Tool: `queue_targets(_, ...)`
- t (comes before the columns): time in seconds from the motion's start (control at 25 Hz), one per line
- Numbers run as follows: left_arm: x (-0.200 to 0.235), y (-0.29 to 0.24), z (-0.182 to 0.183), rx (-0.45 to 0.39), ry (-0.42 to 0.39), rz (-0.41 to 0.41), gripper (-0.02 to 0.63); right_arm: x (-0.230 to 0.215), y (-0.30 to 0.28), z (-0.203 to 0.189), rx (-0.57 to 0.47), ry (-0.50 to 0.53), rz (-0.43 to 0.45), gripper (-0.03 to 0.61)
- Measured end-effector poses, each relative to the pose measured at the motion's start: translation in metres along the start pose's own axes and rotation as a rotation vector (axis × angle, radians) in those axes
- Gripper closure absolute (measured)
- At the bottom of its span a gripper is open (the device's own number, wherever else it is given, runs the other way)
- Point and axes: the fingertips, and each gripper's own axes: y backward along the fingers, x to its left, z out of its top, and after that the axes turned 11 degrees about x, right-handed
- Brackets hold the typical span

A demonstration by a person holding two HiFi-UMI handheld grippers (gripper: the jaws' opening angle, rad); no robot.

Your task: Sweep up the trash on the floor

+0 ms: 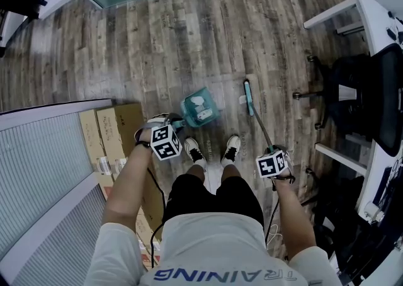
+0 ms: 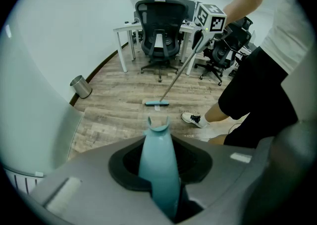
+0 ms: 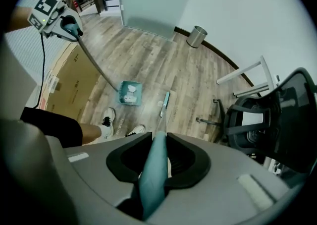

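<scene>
The teal dustpan [image 1: 200, 108] sits on the wood floor with a few white crumpled bits of trash [image 1: 203, 114] inside it. Its long handle slants up from one edge. The broom [image 1: 248, 97] has a narrow teal head resting on the floor near the dustpan, not touching it. Its thin grey stick tilts upward. A small pale scrap [image 3: 161, 103] lies just beside the head.
</scene>
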Motion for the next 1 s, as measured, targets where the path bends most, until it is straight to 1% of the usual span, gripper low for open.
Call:
queue_targets(0.16,-0.001,0.000,0.000,-0.001,0.001,0.002,0.518,0.032,0.013,0.003,-0.031,0.045,0.045,0.468)
queue_targets(0.28,-0.001,0.000,0.000,0.001,0.000,0.003,0.518,0.060,0.024,0.005,-0.057,0.070,0.110,0.469)
queue_targets(0.44,-0.002,-0.001,0.000,0.002,0.001,0.002,0.518,0.099,0.036,0.009,-0.077,0.139,0.179,0.468)
queue_targets(0.56,-0.004,-0.001,0.001,0.000,0.001,0.003,0.518,0.112,0.043,0.010,-0.085,0.195,0.163,0.468)
queue_targets(1.0,-0.006,0.000,0.002,0.000,-0.007,0.017,0.518,0.127,0.059,0.002,-0.125,0.353,0.105,0.469)
